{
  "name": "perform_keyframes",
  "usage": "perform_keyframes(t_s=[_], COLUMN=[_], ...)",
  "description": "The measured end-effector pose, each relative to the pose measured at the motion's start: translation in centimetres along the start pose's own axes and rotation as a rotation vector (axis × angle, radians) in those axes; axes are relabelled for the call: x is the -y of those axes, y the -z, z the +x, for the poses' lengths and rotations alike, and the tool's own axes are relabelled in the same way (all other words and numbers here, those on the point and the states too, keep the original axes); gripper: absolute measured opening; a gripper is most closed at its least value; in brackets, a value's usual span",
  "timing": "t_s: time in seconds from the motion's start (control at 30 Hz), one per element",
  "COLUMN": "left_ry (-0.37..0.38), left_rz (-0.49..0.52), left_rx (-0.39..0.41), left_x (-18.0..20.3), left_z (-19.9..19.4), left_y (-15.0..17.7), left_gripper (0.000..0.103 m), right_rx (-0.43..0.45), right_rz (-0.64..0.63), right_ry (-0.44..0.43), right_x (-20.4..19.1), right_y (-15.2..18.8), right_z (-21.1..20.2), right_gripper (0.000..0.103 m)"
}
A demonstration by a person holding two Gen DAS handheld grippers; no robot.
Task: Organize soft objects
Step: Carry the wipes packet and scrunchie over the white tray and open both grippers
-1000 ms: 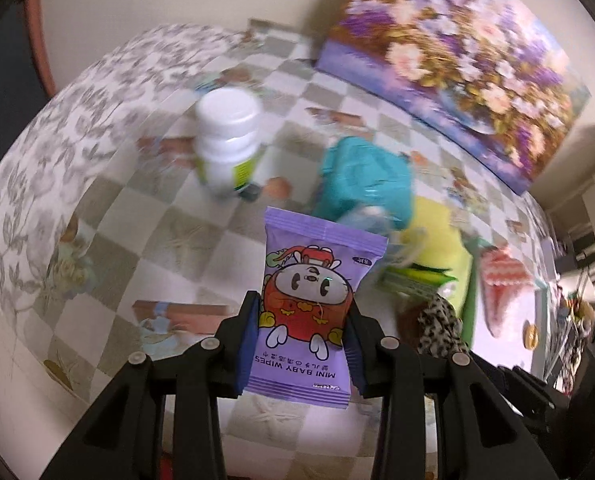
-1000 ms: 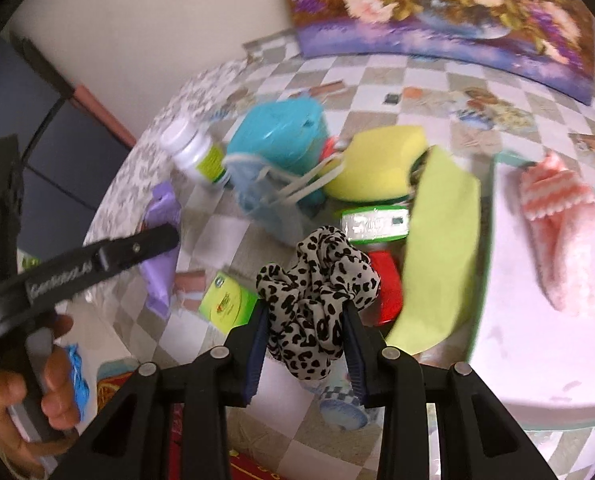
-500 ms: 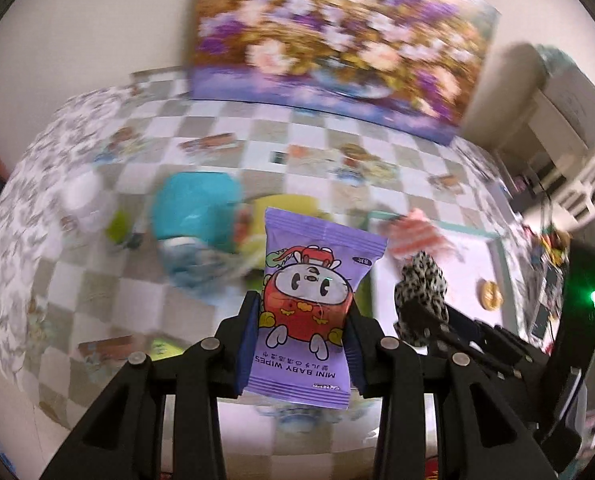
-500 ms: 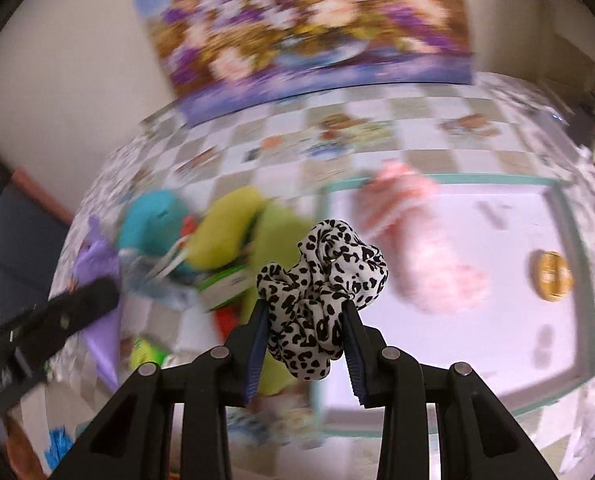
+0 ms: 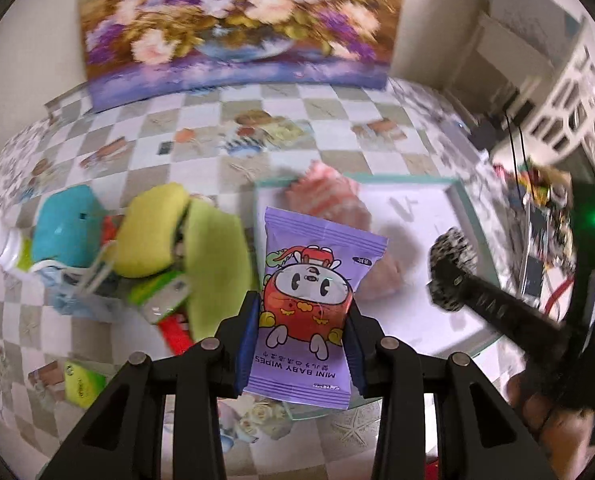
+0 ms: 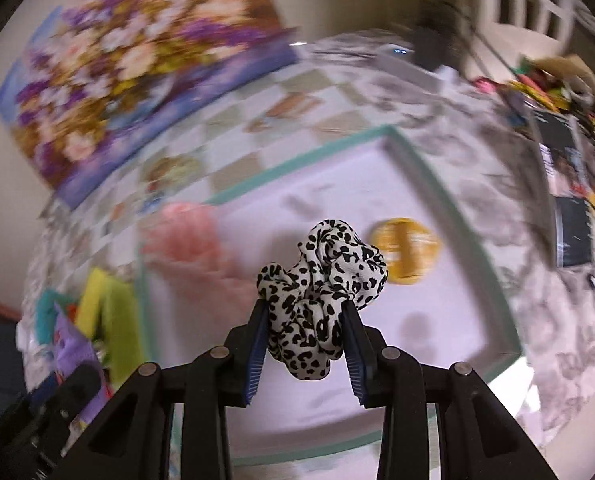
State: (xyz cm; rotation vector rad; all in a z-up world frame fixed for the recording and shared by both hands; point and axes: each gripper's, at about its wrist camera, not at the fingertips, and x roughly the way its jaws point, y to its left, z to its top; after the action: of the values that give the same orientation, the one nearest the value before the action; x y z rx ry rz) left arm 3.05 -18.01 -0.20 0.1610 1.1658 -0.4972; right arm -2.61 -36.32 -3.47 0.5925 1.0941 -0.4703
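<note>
Through your left wrist camera, your left gripper (image 5: pixel 300 334) clamps a purple packet (image 5: pixel 311 304) reading "MINI BABY WIPES", held over the near-left edge of the white tray (image 5: pixel 467 216). A pink cloth (image 5: pixel 329 196) lies in the tray beyond.

Through your right wrist camera, your right gripper (image 6: pixel 303 346) squeezes a leopard-print scrunchie (image 6: pixel 321 292) above the tray's (image 6: pixel 445 204) middle, beside a yellow disc (image 6: pixel 405 250); its print is unreadable.

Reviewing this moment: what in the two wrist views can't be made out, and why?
- Pink item in the tray, right wrist view: motion blur hides what it is.
- Round yellow thing, right wrist view: scrunchie covers one edge, markings blurred.
- Pile under the yellow sponge, left wrist view: overlapping, smeared.
- Wipes pack small print: too small.
</note>
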Motion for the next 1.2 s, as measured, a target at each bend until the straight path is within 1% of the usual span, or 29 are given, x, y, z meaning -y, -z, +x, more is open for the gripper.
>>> perform_keyframes(t_s=[0.13,0.33,0.4,0.5,0.57,0.63,0.7,0.77,0.83,0.97,1.07,1.13,1.17,1.2], left_ry=[0.018,0.054,0.054,0.059,0.07,0.087,0.094,0.084,0.08,0.069,0.047,0.031,0.025,0.022], left_rz=[0.022,0.021,0.024,0.027,0.02,0.004,-0.001,-0.003,-0.014,-0.065,-0.101,-0.125,-0.138,-0.148], left_rx=[-0.043,-0.073,-0.082,-0.105,-0.123,-0.135,-0.127,-0.113,-0.107,-0.11,-0.098,-0.085,-0.081,-0.078], left_x=[1.1,1.9,2.2,2.5,2.5,2.4,2.4,2.3,2.0,1.0,0.2,-0.3,-0.6,-0.9], left_z=[2.0,3.9,4.5,5.6,6.1,6.2,6.0,5.7,5.5,5.4,5.2,4.9,4.9,4.8], left_y=[0.4,0.8,0.9,1.0,1.1,1.1,1.1,1.0,1.0,0.8,0.7,0.7,0.7,0.6], left_gripper=[0.04,0.04,0.04,0.041,0.046,0.066,0.068,0.069,0.075,0.077,0.08,0.088,0.089,0.089], right_rx=[0.002,-0.013,-0.032,-0.057,-0.053,-0.044,-0.039,-0.031,-0.016,0.006,0.008,0.008,0.009,0.011], right_rz=[0.076,0.184,0.209,0.213,0.21,0.202,0.199,0.199,0.199,0.188,0.167,0.153,0.144,0.127], right_ry=[0.041,0.097,0.078,0.085,0.089,0.097,0.095,0.106,0.108,0.098,0.104,0.112,0.116,0.12], right_x=[3.0,7.5,8.5,9.0,9.0,8.7,8.5,8.4,8.0,7.6,7.0,6.6,6.3,6.0], right_y=[0.0,0.4,0.8,1.1,1.0,1.0,0.9,1.0,1.1,1.0,1.0,1.0,1.0,1.0], right_z=[0.1,1.0,1.5,2.5,2.4,2.2,2.1,1.7,1.2,0.5,0.5,0.6,0.7,0.8], right_gripper=[0.038,0.038,0.038,0.038,0.04,0.04,0.04,0.041,0.045,0.054,0.056,0.065,0.074,0.081])
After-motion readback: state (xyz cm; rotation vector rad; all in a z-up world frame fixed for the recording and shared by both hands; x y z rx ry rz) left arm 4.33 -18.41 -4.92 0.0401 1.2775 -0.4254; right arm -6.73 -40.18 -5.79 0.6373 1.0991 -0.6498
